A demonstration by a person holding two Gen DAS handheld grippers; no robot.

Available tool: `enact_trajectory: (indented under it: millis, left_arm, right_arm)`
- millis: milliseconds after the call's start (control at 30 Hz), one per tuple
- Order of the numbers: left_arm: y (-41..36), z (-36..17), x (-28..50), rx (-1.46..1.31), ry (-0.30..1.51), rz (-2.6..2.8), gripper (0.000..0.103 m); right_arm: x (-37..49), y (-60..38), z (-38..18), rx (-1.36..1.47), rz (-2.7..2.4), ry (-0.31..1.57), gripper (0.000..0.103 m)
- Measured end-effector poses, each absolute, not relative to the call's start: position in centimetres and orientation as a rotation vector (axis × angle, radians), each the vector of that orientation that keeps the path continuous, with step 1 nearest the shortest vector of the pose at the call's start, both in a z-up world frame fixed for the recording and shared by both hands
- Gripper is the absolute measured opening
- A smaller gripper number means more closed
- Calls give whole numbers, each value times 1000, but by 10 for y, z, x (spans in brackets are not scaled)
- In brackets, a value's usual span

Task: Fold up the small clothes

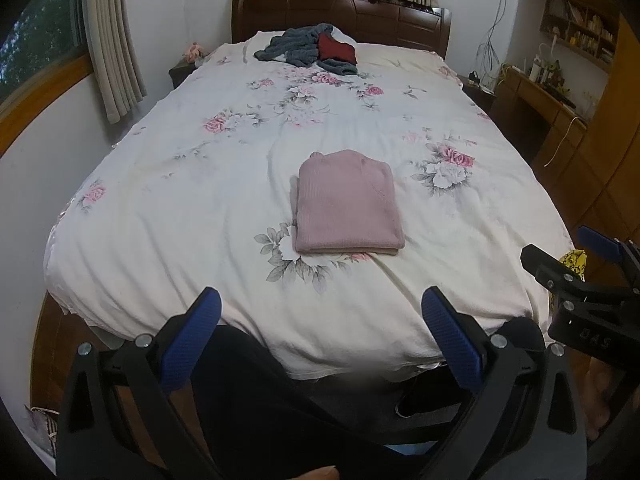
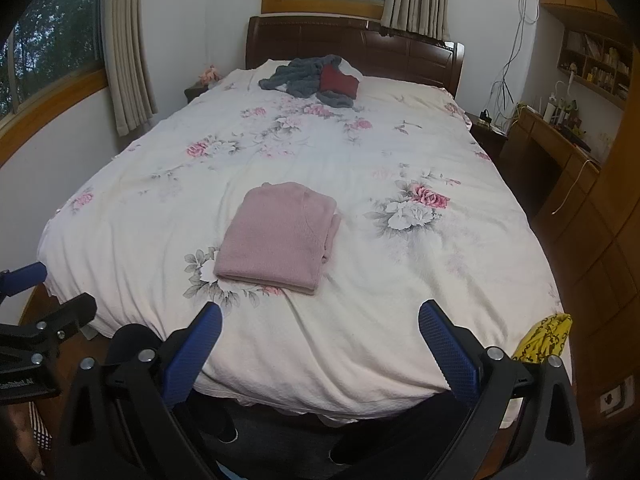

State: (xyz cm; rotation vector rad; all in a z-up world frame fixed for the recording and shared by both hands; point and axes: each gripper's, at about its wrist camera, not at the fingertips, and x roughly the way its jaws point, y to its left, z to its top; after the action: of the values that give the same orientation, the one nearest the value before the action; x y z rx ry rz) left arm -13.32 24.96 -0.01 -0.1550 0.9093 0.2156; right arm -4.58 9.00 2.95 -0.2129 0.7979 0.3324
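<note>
- Left wrist view: one bed (image 1: 160, 208) filled the frame, covered by a white spread printed with pink flowers, and it serves as the landmark here.
- One pink sweater (image 1: 347, 204), folded into a neat rectangle, lay flat on the bed's middle, nearer the foot than the headboard (image 1: 340, 14).
- One grey garment (image 1: 298, 48) lay crumpled at the head end of the bed, with one dark red garment (image 1: 336, 50) on top of it.
- The left gripper (image 1: 322, 316) hung off the foot of the bed with its two blue fingers spread wide and nothing between them; the pink sweater lay ahead of it, well apart.
- The right gripper (image 1: 576, 256) showed beside the bed's foot corner, only partly in frame.
- Right wrist view: the same single bed (image 2: 400, 280) carried one pink sweater (image 2: 280, 236), folded, on its middle and a little toward the window side.
- One grey garment (image 2: 296, 76) and one dark red garment (image 2: 339, 80) sat together at the head end.
- One yellow patterned item (image 2: 546, 336) sat at the bed's foot corner.
- The right gripper (image 2: 320, 328) hovered over the bed's foot edge, fingers wide apart and empty, the sweater ahead and clear of them.
</note>
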Motion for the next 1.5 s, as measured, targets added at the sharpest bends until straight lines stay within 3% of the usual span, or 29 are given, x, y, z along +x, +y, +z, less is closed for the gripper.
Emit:
enact_trajectory:
  millis: [1500]
  left_arm:
    - [249, 1, -125, -118, 914, 226, 100]
  right_arm:
    - [-42, 96, 22, -210, 344, 804, 99]
